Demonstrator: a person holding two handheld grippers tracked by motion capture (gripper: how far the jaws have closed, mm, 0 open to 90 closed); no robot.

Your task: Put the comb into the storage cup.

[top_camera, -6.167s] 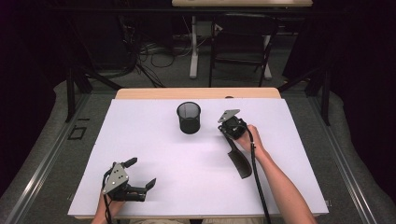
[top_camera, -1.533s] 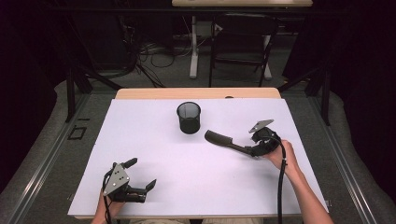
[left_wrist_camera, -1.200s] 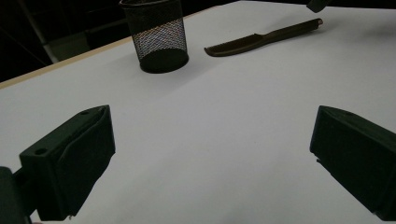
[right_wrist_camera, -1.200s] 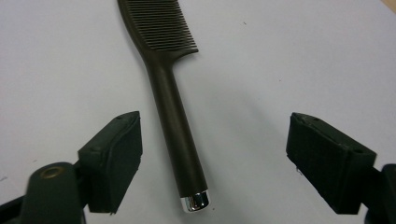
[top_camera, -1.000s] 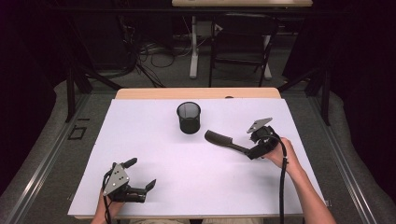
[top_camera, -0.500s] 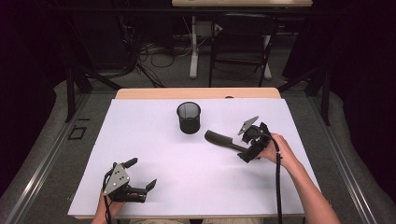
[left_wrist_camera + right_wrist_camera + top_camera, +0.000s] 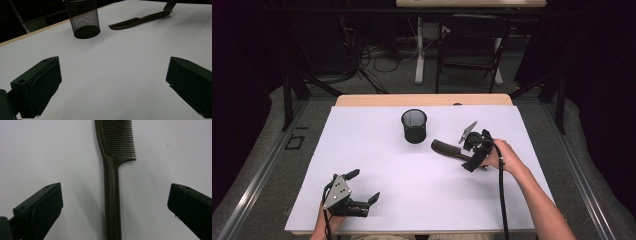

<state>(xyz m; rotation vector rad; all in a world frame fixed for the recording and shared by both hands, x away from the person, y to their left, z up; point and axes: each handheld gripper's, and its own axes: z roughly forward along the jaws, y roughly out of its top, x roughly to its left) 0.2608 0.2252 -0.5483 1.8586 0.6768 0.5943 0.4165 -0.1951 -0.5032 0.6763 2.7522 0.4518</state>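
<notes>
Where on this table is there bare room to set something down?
Bare patches: the wide middle between the left gripper and the comb; the left side beside the mesh cup; the near right corner of the table. Crowded: the stretch from cup to comb to the open right gripper.

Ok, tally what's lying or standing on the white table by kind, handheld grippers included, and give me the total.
Comb: 1, dark brown, lying flat
Mesh cup: 1, black, upright
Grippers: 2, the left gripper and the right gripper, both with jaws apart
Total: 4
</notes>
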